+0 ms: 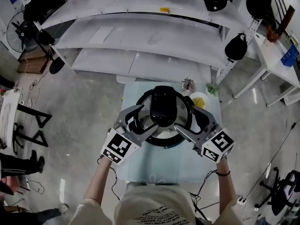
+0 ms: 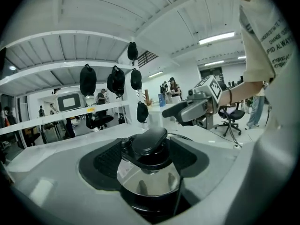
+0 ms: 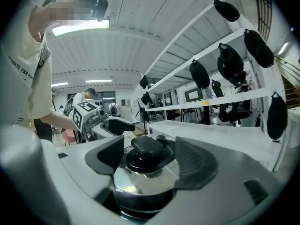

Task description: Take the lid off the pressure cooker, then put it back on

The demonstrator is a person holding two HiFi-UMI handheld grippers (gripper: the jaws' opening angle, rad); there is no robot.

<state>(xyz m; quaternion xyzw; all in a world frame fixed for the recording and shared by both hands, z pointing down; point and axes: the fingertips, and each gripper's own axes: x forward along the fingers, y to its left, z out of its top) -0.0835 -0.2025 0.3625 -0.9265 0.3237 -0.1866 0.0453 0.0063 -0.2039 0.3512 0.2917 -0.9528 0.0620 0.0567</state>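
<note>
The pressure cooker (image 1: 161,118) stands mid-table, its steel lid (image 2: 146,181) topped by a black handle (image 2: 149,143). My left gripper (image 1: 143,121) reaches in from the cooker's left and my right gripper (image 1: 188,122) from its right. Each is open, with its jaws spread to either side of the lid. In the left gripper view the left gripper (image 2: 146,157) frames the handle with a gap on both sides. The right gripper (image 3: 147,162) likewise straddles the handle (image 3: 146,149) and steel lid (image 3: 135,183). The lid sits on the pot.
The cooker rests on a light blue table (image 1: 140,165). A white dish with yellow food (image 1: 199,101) and a small plant (image 1: 188,84) stand behind the cooker. White shelves (image 1: 154,41) with hanging black bags rise beyond. A fan (image 1: 18,27) stands far left.
</note>
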